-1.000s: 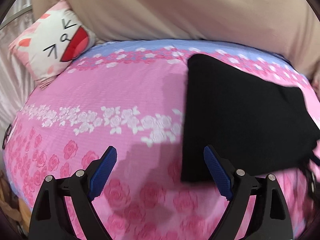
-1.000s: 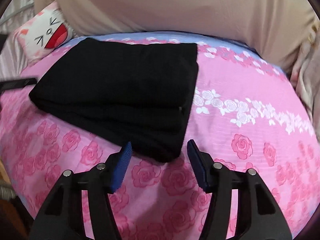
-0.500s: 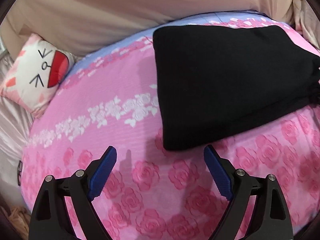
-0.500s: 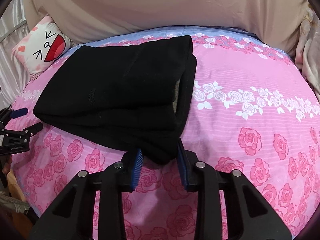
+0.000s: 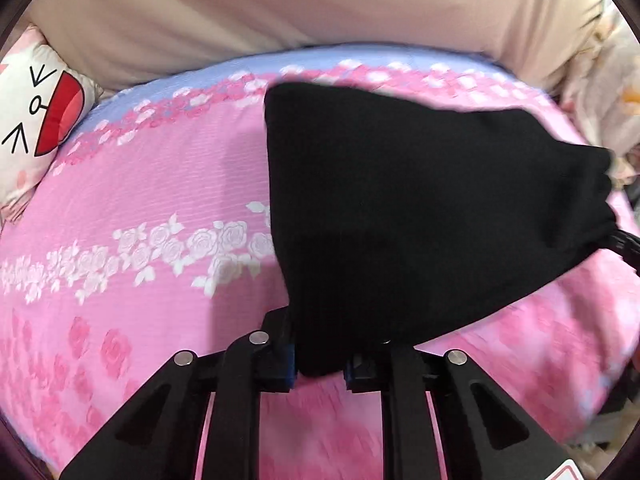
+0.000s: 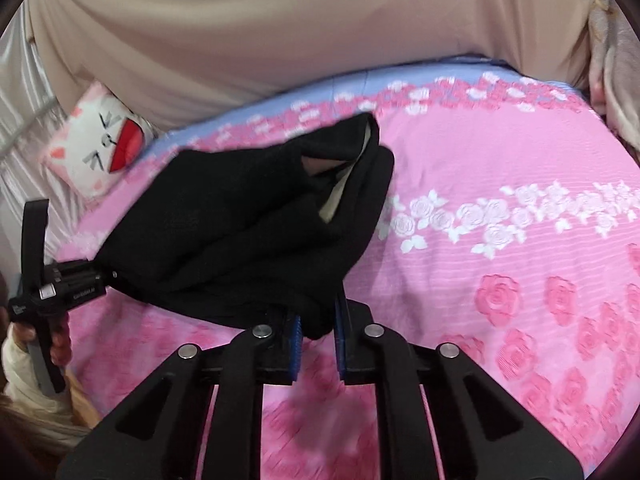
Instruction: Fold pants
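Note:
The black folded pants (image 5: pixel 420 216) lie on the pink rose bedsheet (image 5: pixel 152 184), their near edge lifted. My left gripper (image 5: pixel 320 364) is shut on the near left corner of the pants. My right gripper (image 6: pixel 316 332) is shut on the near right corner of the pants (image 6: pixel 256 232). In the right wrist view the left gripper (image 6: pixel 60 284) shows at the far left, held by a hand. The pants hang between both grippers, and their open waist with pale lining faces up at the far end.
A white cat-face pillow (image 5: pixel 32 120) lies at the bed's far left corner, also in the right wrist view (image 6: pixel 100 148). A beige curtain (image 5: pixel 320 12) hangs behind the bed. Pale fabric (image 5: pixel 600 92) lies at the far right.
Both grippers closed on the near corners of the pants and lifted that edge. The left gripper was open half a second ago; the right was closing.

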A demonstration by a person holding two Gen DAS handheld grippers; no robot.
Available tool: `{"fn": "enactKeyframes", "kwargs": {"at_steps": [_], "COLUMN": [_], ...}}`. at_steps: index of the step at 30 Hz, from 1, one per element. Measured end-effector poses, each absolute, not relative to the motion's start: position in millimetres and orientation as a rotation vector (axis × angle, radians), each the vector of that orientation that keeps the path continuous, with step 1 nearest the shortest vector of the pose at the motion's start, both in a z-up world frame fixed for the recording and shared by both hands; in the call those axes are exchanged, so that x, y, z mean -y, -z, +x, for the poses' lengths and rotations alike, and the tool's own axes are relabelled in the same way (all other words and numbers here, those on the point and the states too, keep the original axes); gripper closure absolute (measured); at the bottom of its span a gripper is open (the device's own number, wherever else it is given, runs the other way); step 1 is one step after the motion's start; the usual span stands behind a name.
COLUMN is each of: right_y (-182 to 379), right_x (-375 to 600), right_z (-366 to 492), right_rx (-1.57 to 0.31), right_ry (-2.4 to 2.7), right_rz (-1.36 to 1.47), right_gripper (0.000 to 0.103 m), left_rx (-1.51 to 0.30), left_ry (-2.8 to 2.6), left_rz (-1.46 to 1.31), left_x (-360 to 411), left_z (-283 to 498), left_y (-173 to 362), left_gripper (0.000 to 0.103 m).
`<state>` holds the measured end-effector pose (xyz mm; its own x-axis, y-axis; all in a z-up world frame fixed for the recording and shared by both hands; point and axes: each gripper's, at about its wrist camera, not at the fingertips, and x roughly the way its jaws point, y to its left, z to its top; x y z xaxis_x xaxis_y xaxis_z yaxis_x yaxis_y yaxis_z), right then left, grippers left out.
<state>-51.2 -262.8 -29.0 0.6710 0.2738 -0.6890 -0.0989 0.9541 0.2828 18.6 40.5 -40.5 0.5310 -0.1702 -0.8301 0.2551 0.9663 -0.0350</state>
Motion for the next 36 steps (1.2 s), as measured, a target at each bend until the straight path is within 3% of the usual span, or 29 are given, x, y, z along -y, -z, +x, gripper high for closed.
{"fn": "enactKeyframes", "kwargs": {"at_steps": [3,5,7,9,11,13,15,16,17,18,23,26,30,31,32,34,36], "right_y": [38,76,80,63,46,25,10,4,0,-2,20,35,58,60,58,39,14], "right_x": [269,272,287,297,298,297,301,303,305,307,296,285,269,266,266,270,277], "right_z": [-69,-66,-74,-82,-88,-90,-86,-83,-82,-74,-33,-16,6,8,9,-1,-20], "right_rx": [-0.865,-0.98,-0.939,-0.921,-0.89,-0.836,-0.783,-0.756,-0.727,-0.721,-0.815,-0.865,-0.911,-0.917,-0.911,-0.865,-0.794], "right_ry": [-0.178,-0.167,-0.208,-0.231,-0.239,-0.25,-0.311,-0.327,-0.318,-0.307,-0.317,-0.331,-0.327,-0.331,-0.327,-0.344,-0.332], "right_rz": [0.18,0.166,0.267,0.294,0.244,0.227,0.292,0.325,0.347,0.365,0.366,0.349,0.315,0.315,0.326,0.347,0.349], "right_gripper": [0.091,0.088,0.085,0.085,0.085,0.084,0.075,0.055,0.043,0.042,0.042,0.042,0.045,0.067,0.082,0.09,0.09], "left_rx": [-1.006,-1.081,-1.095,-1.088,-1.045,-1.021,-0.977,-0.962,-0.956,-0.959,-0.901,-0.827,-0.808,-0.819,-0.83,-0.871,-0.876], "left_ry": [0.333,0.33,0.303,0.337,0.375,0.399,0.371,0.366,0.363,0.363,0.442,0.476,0.352,0.317,0.295,0.222,0.15], "left_rz": [0.122,0.182,0.209,0.241,0.223,0.216,0.2,0.187,0.164,0.144,0.041,-0.006,0.019,0.015,0.016,0.031,0.068], "left_x": [-36,-25,-23,-26,-36,-47,-57,-59,-61,-64,-64,-69,-70,-69,-67,-59,-51], "left_z": [-9,-8,-7,-14,-20,-24,-22,-20,-17,-16,-34,-42,-31,-25,-19,-3,7], "left_y": [29,55,80,70,51,32,14,8,3,0,-31,-58,-58,-53,-48,-35,-22], "left_gripper": [0.089,0.088,0.082,0.081,0.073,0.06,0.053,0.051,0.051,0.051,0.05,0.027,0.025,0.025,0.025,0.025,0.025]}}
